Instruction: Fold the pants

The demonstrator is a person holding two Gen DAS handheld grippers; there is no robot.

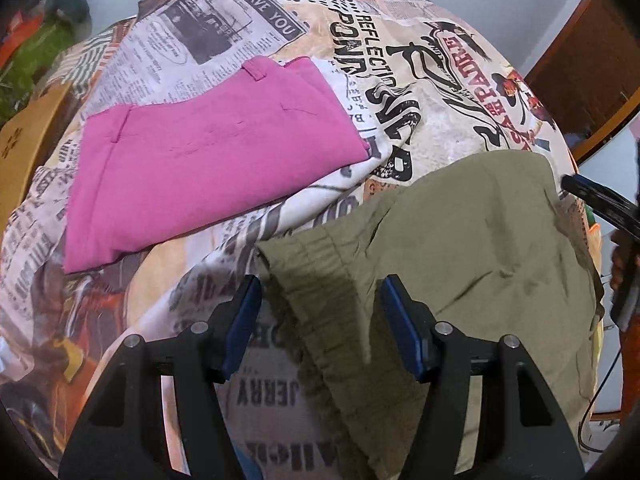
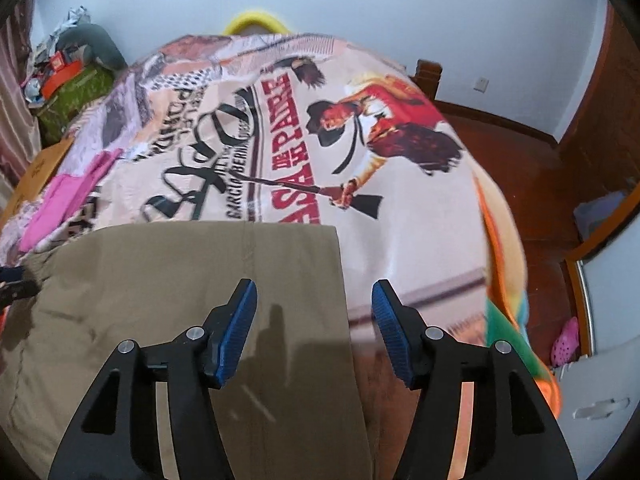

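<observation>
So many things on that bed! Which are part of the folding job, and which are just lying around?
Part of the job:
- olive-green cotton pants
- left tongs
- right tongs

Just lying about:
- folded pink fabric garment
- poster-print bedspread
- pink rubber clog

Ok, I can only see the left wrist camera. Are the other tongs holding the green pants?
Observer: No. The right tongs are open above the straight side edge of the olive pants and pinch nothing.
Operator: Is there anything on the floor?
Observer: Yes, a pink clog lies on the wooden floor beside the bed.
Operator: And what's behind the bed?
Observer: A yellow curved thing sticks up at the far end against the wall. I cannot tell what it is.
</observation>
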